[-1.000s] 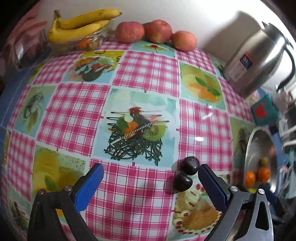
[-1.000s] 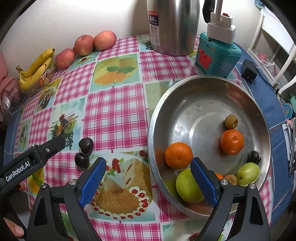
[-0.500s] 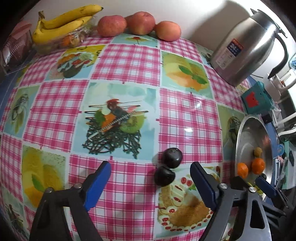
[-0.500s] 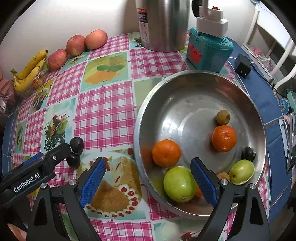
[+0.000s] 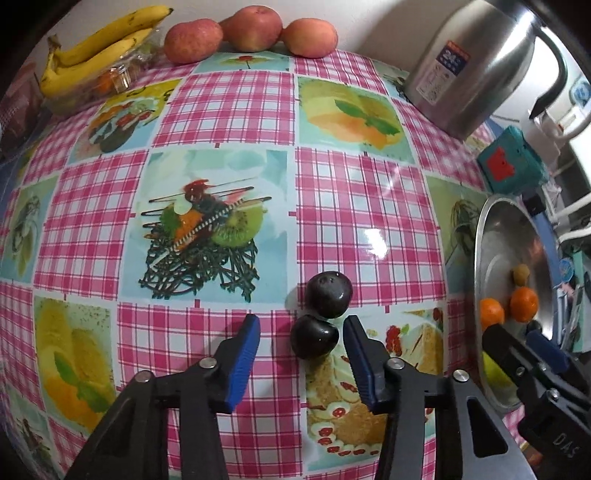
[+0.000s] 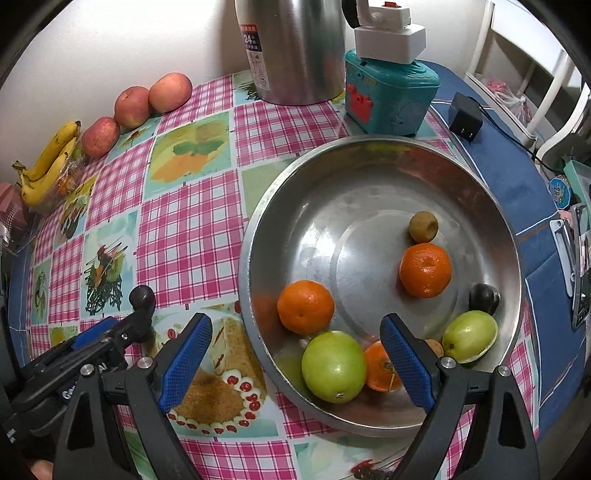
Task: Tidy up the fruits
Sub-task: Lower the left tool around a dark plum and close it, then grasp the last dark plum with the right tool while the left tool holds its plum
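Two dark plums lie touching on the checked tablecloth. My left gripper [image 5: 301,326] is open, its blue fingers on either side of the near plum [image 5: 314,338]; the far plum [image 5: 328,294] sits just beyond the fingertips. In the right wrist view the left gripper [image 6: 107,332] hides the near plum and only the far plum [image 6: 142,295] shows. My right gripper [image 6: 295,338] is open and empty above the near rim of the steel bowl [image 6: 369,155], which holds oranges [image 6: 306,307], green fruits [image 6: 334,366], a dark plum [image 6: 484,298] and a small brown fruit [image 6: 423,226].
Bananas [image 5: 99,48] and three apples [image 5: 251,24] line the far wall. A steel kettle [image 5: 476,70] and a teal toy box [image 5: 511,166] stand at the back right. A black adapter [image 6: 466,121] lies beyond the bowl.
My left gripper has moved forward and right so its fingers now straddle the near plum, and its opening has narrowed. The right gripper has shifted slightly over the bowl.
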A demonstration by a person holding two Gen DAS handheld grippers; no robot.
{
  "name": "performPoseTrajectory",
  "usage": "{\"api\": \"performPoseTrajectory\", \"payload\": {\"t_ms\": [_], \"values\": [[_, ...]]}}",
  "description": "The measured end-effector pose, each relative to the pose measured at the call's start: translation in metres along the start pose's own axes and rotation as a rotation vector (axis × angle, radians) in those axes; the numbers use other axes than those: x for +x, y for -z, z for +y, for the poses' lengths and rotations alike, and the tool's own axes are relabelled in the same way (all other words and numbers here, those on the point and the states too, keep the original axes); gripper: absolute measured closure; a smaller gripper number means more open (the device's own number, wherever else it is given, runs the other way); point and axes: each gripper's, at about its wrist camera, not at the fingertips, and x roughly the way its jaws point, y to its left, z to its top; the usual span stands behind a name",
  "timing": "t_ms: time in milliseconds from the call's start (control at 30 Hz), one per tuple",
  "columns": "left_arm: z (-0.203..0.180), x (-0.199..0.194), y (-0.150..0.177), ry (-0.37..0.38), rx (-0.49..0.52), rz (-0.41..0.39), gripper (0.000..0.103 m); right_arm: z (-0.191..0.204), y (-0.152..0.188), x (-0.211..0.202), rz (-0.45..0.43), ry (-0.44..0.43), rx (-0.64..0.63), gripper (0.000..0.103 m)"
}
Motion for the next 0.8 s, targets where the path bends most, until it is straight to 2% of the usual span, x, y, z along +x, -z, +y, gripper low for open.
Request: {"api": "performPoseTrajectory", "payload": {"t_ms": [100, 167, 333, 600, 800], "values": [[-0.004, 0.002, 0.0, -0.017, 0.027, 0.002, 0.06, 0.0, 0.0, 0.0, 0.001, 0.0, 0.0, 0.01], [-0.008, 0.003, 0.0, -0.01, 0.034, 0.002, 0.067, 0.0, 0.0, 0.0, 0.0, 0.0, 0.002, 0.01], [-0.01, 0.002, 0.0, 0.008, 0.033, 0.004, 0.074, 0.0, 0.0, 0.0, 0.002, 0.0, 0.0, 0.01], [-0.006, -0.003, 0.0, 0.034, 0.024, 0.003, 0.075, 0.001, 0.0, 0.001, 0.005, -0.002, -0.004, 0.01], [0.007, -0.023, -0.004, 0.058, -0.009, -0.035, 0.075, 0.0, 0.0, 0.001, 0.003, -0.007, -0.006, 0.01]]}}
